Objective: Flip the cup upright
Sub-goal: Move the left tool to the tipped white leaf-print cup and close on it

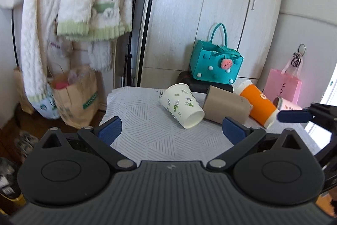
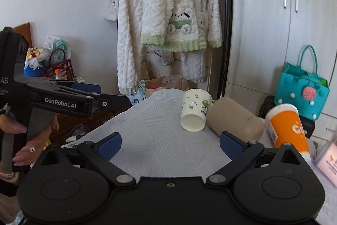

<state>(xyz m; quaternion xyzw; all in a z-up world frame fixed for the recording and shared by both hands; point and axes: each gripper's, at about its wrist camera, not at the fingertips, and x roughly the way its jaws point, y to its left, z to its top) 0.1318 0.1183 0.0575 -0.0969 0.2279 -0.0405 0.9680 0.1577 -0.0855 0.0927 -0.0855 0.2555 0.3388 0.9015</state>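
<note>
A white paper cup with green leaf prints (image 1: 182,106) lies on its side on the patterned white table (image 1: 147,128), its mouth toward me; it also shows in the right wrist view (image 2: 194,109). A tan cup (image 1: 226,106) (image 2: 236,119) lies beside it on the right, then an orange cup (image 1: 256,103) (image 2: 287,128). My left gripper (image 1: 171,132) is open and empty, short of the white cup. My right gripper (image 2: 170,144) is open and empty, also short of the cups.
A teal felt bag (image 1: 215,63) stands behind the cups. A pink bag (image 1: 283,85) and a small pink cup (image 1: 286,105) are at the right. White knitwear (image 2: 168,20) hangs behind the table. A brown paper bag (image 1: 76,94) stands on the floor at the left.
</note>
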